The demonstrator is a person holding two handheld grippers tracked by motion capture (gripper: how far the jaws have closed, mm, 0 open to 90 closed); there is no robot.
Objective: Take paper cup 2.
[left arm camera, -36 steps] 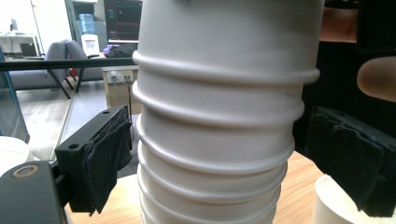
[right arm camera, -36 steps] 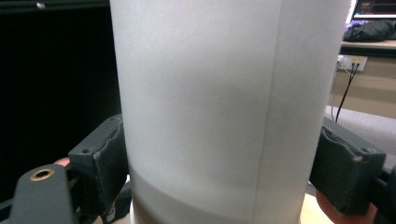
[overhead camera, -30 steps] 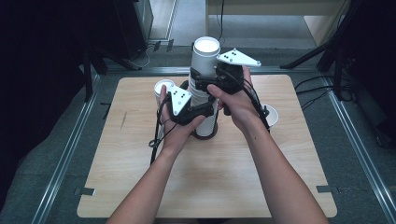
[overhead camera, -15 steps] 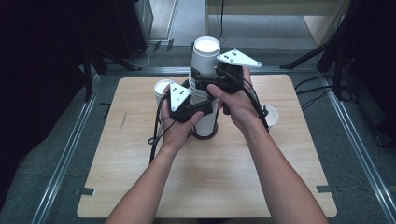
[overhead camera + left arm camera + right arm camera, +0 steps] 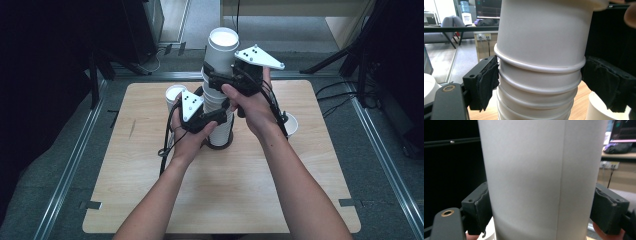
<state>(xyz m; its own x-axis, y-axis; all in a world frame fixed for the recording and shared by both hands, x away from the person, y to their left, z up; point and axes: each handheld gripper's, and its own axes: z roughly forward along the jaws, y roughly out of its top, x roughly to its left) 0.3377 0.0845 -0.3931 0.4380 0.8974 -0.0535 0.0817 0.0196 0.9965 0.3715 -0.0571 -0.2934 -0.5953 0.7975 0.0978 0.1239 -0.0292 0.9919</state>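
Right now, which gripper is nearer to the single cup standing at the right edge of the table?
Right. The right gripper grips the cup stack's top cup, above the single cup; the left gripper is beyond the stack.

Left gripper (image 5: 220, 116) below right gripper (image 5: 216, 82)

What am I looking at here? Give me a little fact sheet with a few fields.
Setting: wooden table, a person working with two hand-held grippers.
Main thing: tall stack of white paper cups, upright.
Left gripper: low on the stack, pads at the rolled rims; jaws have just been closing.
Right gripper: higher, pressed on the top cup.
Loose cups: one left of the stack, one right.
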